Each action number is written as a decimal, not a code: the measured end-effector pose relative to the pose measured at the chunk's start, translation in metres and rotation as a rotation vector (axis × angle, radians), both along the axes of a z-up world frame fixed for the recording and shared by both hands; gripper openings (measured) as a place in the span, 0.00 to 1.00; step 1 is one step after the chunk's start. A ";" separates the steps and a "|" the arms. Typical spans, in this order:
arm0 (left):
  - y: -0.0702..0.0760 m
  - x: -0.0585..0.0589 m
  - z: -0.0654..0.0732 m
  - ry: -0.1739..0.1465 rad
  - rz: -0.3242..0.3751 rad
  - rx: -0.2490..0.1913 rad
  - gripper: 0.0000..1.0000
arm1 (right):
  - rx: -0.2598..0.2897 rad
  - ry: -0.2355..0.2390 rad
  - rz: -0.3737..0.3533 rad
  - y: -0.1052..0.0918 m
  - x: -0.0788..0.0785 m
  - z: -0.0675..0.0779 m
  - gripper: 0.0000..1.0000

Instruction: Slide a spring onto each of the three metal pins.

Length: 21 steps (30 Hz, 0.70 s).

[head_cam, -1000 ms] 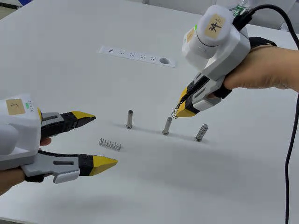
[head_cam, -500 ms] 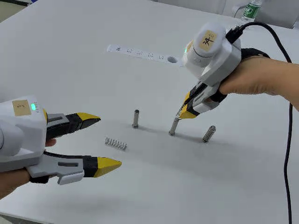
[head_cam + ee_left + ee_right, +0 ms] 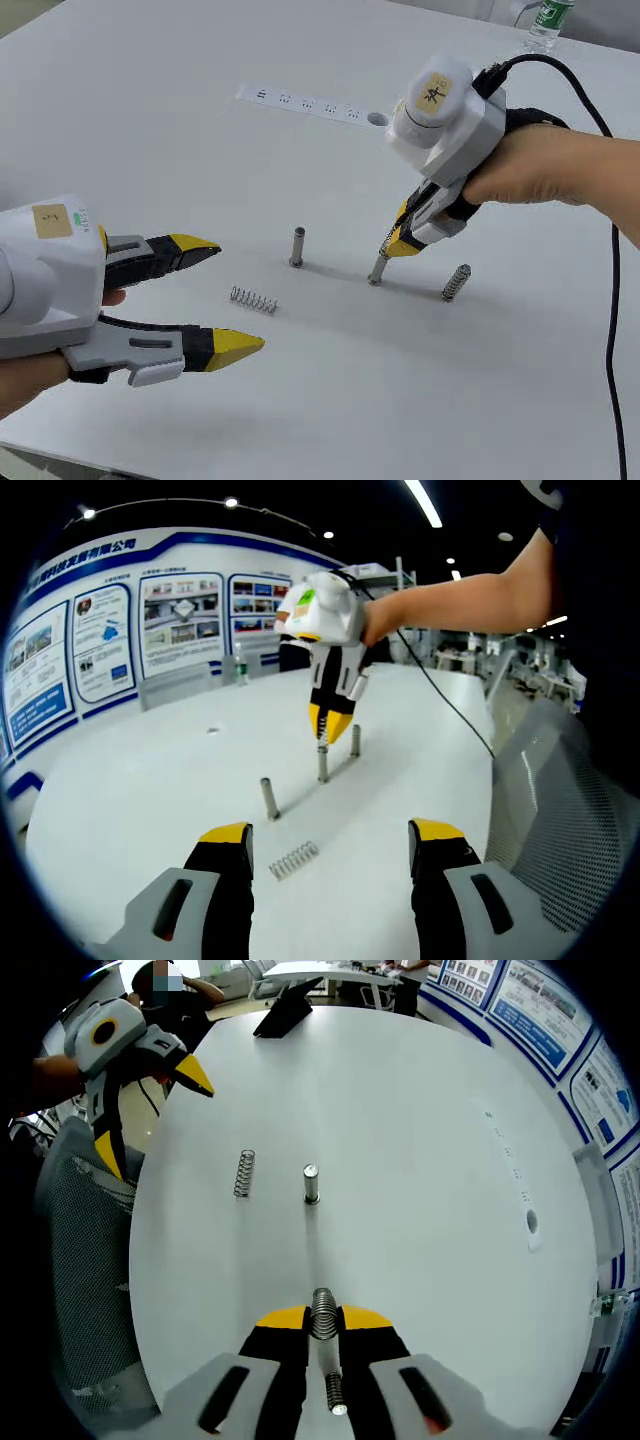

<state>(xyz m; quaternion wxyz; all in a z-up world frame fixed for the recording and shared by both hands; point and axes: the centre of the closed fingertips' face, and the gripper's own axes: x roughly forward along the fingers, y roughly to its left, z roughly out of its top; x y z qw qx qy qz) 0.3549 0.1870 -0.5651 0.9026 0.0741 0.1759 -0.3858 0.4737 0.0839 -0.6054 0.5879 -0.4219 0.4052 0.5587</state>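
Right tongs (image 3: 392, 243): you hold them clenched on a spring (image 3: 322, 1312), its lower end at the top of the middle pin (image 3: 378, 270), directly beneath.
Left tongs (image 3: 330, 832): released, empty; a loose spring (image 3: 253, 299) lies on the desk (image 3: 150, 140) just ahead.
Handling: light, compliant, probably prone to flicking away; pinch it mid-coil, gently.
Beyond: one bare pin (image 3: 298, 246) past the loose spring.

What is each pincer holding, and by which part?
The right gripper pinches a spring across its coils, at the middle pin. The left gripper holds nothing.
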 end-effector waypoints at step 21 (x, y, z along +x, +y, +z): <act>0.001 0.000 -0.001 0.006 0.007 0.001 0.64 | -0.055 0.000 -0.041 -0.006 -0.001 -0.040 0.13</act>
